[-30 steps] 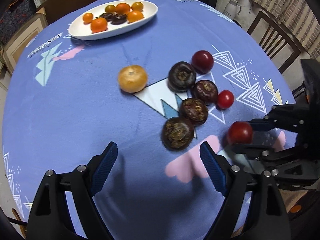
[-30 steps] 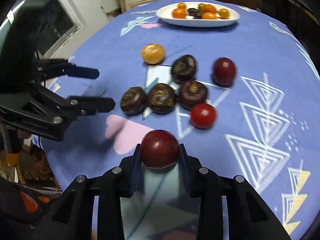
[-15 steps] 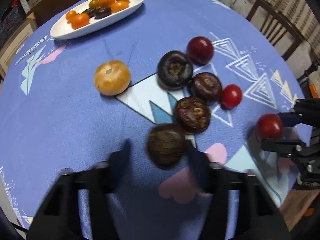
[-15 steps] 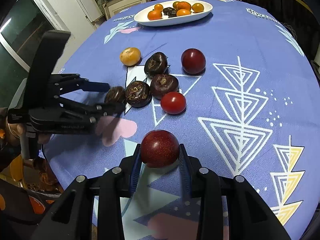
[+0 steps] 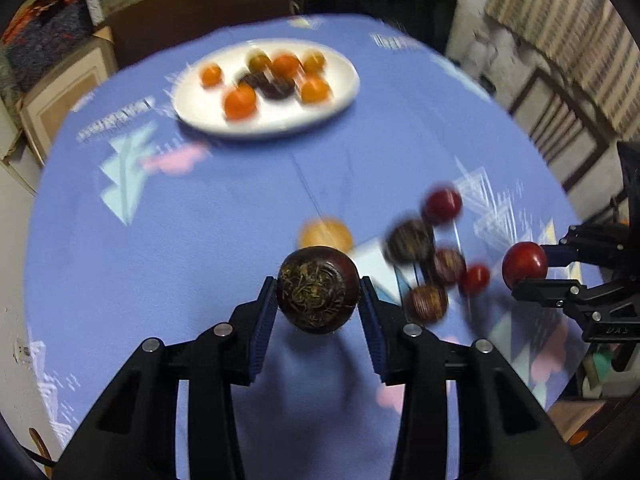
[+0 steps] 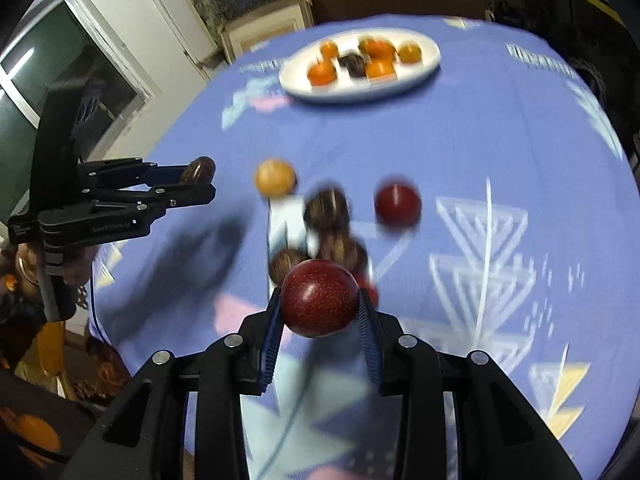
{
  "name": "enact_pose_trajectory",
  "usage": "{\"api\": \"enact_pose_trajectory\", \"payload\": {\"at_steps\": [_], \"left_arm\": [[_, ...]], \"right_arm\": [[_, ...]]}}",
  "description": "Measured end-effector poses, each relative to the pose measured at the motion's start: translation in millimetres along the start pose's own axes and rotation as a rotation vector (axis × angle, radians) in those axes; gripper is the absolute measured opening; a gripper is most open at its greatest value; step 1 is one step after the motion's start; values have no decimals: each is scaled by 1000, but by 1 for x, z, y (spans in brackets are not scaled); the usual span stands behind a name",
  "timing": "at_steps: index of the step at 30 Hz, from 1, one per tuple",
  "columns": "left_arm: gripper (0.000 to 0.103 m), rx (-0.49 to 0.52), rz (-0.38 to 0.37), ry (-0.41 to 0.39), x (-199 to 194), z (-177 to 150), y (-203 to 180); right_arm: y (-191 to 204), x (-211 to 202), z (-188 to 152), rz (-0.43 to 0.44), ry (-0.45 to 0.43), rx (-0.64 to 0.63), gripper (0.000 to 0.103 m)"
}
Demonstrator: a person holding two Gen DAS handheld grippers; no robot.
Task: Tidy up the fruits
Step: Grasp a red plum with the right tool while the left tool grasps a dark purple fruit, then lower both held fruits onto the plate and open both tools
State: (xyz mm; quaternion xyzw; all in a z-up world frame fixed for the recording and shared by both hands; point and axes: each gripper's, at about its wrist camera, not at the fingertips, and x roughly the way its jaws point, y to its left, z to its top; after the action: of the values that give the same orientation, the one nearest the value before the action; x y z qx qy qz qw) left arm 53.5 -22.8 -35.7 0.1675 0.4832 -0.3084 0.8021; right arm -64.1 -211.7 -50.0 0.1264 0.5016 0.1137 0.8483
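My left gripper (image 5: 319, 300) is shut on a dark brown round fruit (image 5: 318, 288) and holds it above the blue tablecloth; it also shows in the right wrist view (image 6: 198, 184). My right gripper (image 6: 319, 312) is shut on a dark red plum (image 6: 319, 298), also seen at the right of the left wrist view (image 5: 524, 264). A white oval plate (image 5: 208, 118) with orange and dark fruits sits at the far side. On the cloth lie an orange fruit (image 5: 325, 233), several dark fruits (image 5: 408, 240), a red plum (image 5: 442, 205) and a small red tomato (image 5: 475, 279).
The round table's blue patterned cloth (image 5: 180, 240) fills both views. A wooden chair (image 5: 560, 120) stands at the far right edge. Cabinets (image 6: 264, 28) and a window (image 6: 60, 80) lie beyond the table's left side.
My left gripper closed on the nearest dark fruit and lifted it off the cloth. Both grippers have risen and tilted toward the plate. The right gripper still holds the plum.
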Motion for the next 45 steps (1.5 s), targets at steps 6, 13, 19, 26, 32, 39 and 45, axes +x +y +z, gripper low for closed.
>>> {"api": "enact_pose_trajectory", "payload": {"at_steps": [6, 13, 19, 26, 32, 39, 45], "left_arm": [[40, -43, 67, -78, -19, 71, 34], [40, -81, 135, -149, -22, 146, 60], [40, -133, 172, -112, 16, 178, 69], [40, -150, 176, -55, 57, 184, 76], [40, -149, 174, -42, 73, 190, 81], [40, -146, 180, -29, 86, 197, 87], [40, -158, 185, -16, 99, 203, 92]], "right_arm": [[1, -24, 86, 21, -148, -44, 36], [-11, -30, 179, 11, -290, -15, 36], [-34, 2, 222, -30, -300, 50, 36], [-49, 45, 232, -36, -236, 69, 36], [-53, 66, 238, -34, -200, 61, 36], [-54, 82, 246, -32, -178, 42, 36], [-54, 95, 252, -40, -163, 41, 36]]}}
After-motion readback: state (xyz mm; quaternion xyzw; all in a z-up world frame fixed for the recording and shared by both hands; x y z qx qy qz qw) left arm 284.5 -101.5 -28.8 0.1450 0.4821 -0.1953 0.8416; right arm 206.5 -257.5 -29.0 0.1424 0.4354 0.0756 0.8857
